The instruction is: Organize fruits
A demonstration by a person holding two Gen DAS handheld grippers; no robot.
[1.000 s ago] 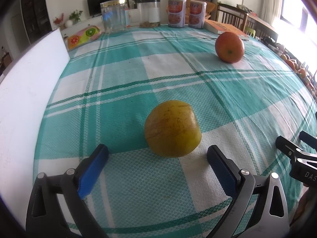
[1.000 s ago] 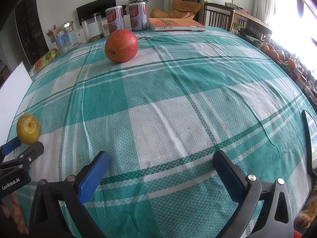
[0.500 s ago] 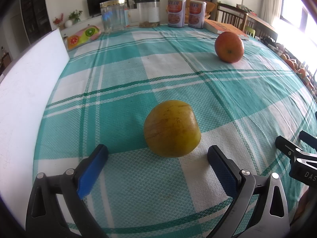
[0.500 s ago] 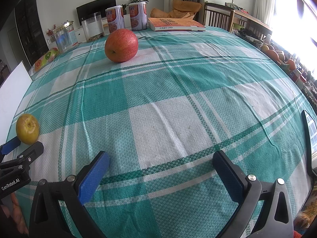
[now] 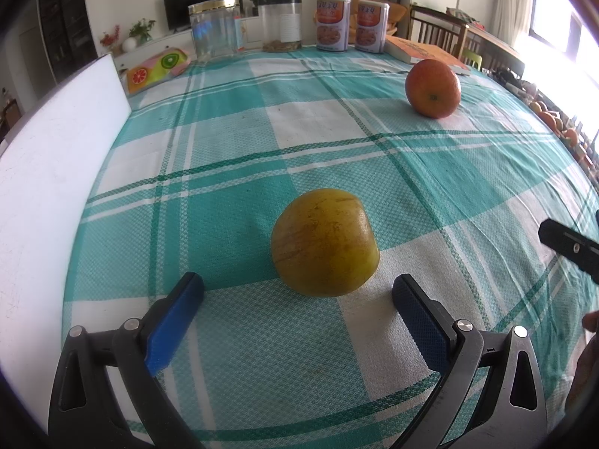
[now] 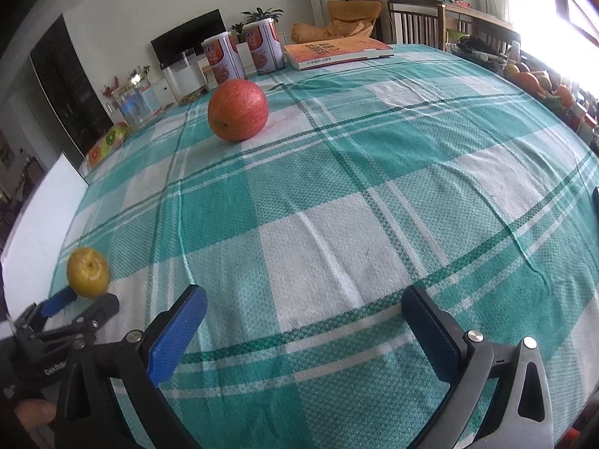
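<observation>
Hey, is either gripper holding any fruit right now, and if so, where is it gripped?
Nothing is held. The left gripper is open, the yellow apple just ahead of its fingertips. The right gripper is open over bare tablecloth.

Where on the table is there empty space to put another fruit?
The checked tablecloth lies bare between the red apple, the yellow apple and the window-side edge. The far edge is crowded: two printed tins, clear jars, an orange book.

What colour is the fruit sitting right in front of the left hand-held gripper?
Yellow, with faint brownish streaks. The yellow fruit shows best in the left wrist view.
</observation>
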